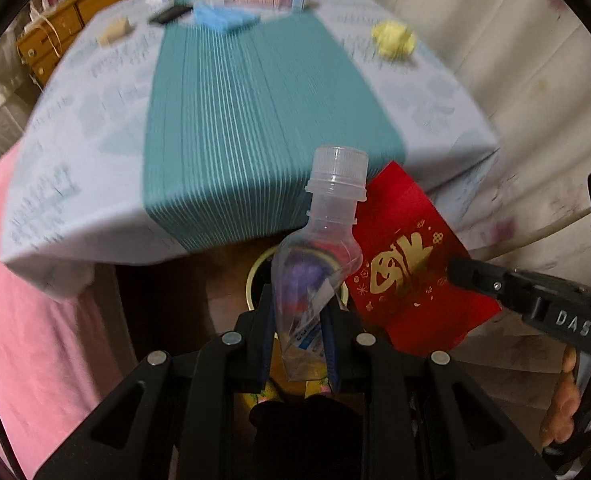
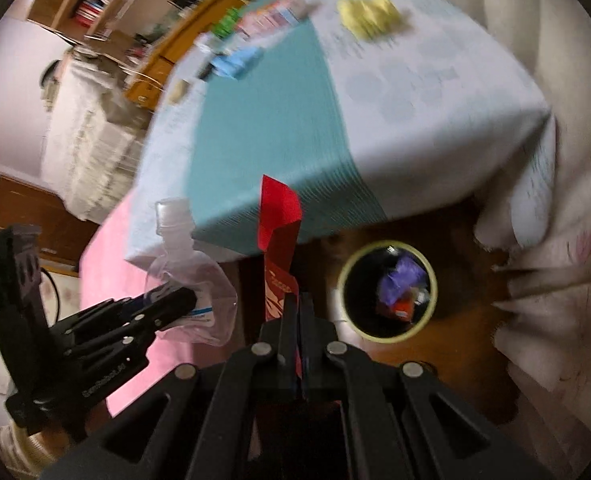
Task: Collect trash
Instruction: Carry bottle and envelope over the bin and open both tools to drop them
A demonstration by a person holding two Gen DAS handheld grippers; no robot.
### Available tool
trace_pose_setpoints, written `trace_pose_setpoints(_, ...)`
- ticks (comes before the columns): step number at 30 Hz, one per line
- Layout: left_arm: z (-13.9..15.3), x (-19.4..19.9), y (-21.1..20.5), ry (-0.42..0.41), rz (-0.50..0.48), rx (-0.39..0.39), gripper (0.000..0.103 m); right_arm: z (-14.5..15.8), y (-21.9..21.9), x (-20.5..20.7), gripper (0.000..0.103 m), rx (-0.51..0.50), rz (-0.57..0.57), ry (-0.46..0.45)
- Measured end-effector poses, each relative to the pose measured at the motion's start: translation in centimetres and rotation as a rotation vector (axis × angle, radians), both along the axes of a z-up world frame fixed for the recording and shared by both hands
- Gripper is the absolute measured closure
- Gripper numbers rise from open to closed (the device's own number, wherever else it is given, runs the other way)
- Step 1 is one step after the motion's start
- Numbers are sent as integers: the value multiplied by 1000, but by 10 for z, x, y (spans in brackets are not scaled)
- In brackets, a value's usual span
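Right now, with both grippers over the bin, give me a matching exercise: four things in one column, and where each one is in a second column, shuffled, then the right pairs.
Things
1. clear plastic bottle
2. red envelope
3. yellow crumpled paper
4. purple wrapper

Places
A. lying on the tablecloth
B. inside the trash bin on the floor
C. pinched in the left gripper
D. pinched in the right gripper

Pairs: 1-C, 2-D, 3-A, 4-B
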State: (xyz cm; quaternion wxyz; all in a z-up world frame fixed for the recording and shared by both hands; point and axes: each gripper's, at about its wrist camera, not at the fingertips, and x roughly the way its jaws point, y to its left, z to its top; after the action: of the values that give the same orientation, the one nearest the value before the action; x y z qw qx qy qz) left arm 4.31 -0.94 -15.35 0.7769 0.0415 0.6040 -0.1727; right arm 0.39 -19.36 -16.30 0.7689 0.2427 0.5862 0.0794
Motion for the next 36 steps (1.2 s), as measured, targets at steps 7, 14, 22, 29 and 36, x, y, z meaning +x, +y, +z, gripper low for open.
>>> trace_pose_setpoints(7, -134, 1, -8, 6, 11, 12, 84, -131, 6, 5, 102, -81, -61, 62)
trace_pose_setpoints(14, -250, 11, -18, 35, 0, 41, 83, -257, 7, 23, 102, -120, -110, 114)
trace_pose_setpoints(22, -322, 22, -24, 79, -11, 79, 22, -335, 10, 34, 87, -136, -126, 176)
trace_pose_setpoints(29, -316, 24, -11, 86, 17, 95, 15, -337, 7, 27, 44, -152, -147, 200)
trace_pose_setpoints(36, -267, 21, 1, 69, 33, 106, 15, -299, 6, 12, 44, -159, -152, 232)
